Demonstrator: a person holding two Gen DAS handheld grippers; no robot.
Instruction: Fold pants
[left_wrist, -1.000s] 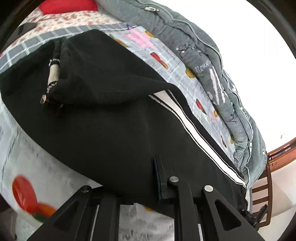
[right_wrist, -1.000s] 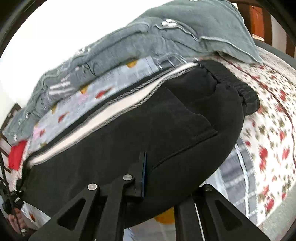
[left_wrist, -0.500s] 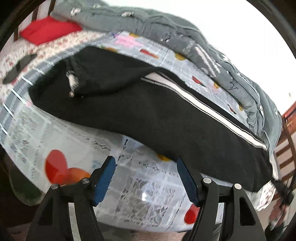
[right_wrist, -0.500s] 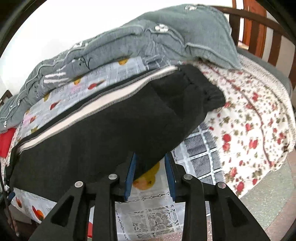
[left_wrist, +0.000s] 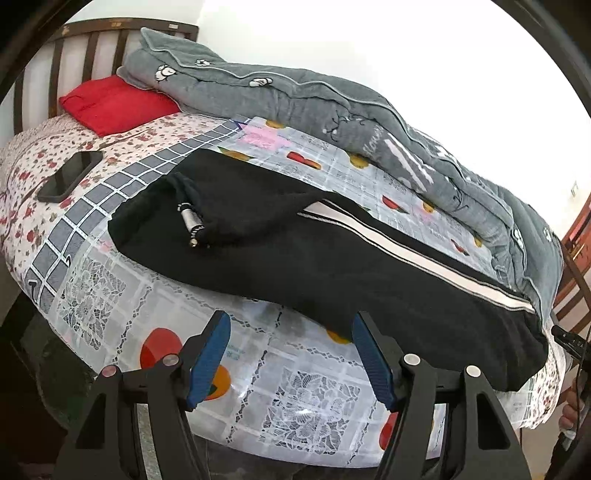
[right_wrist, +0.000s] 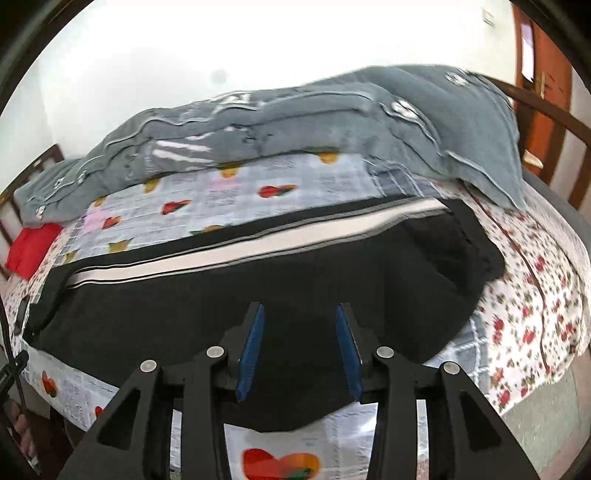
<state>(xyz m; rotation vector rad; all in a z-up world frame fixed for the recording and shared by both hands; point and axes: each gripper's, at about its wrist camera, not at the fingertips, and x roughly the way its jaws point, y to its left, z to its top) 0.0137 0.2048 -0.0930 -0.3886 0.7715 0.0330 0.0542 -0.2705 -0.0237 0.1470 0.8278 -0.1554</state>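
Blue-padded left gripper (left_wrist: 290, 354) open wide, jaws empty, above patterned plastic sheet (left_wrist: 303, 402). Blue-padded right gripper (right_wrist: 299, 349) jaws just opening, part open, nothing pinched. Black white-striped trousers (left_wrist: 332, 266) lie folded lengthwise on sheet, just past both grippers. Grey quilt (left_wrist: 332, 110) beyond. Right view blurred; trouser cuffs cut off.

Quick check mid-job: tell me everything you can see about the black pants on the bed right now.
The black pants look like soft knit, lying lengthwise, apparently folded leg on leg, on the printed plastic sheet. A white side stripe runs along the far edge. The waist shows a metal-tipped drawstring. Neither gripper touches them.
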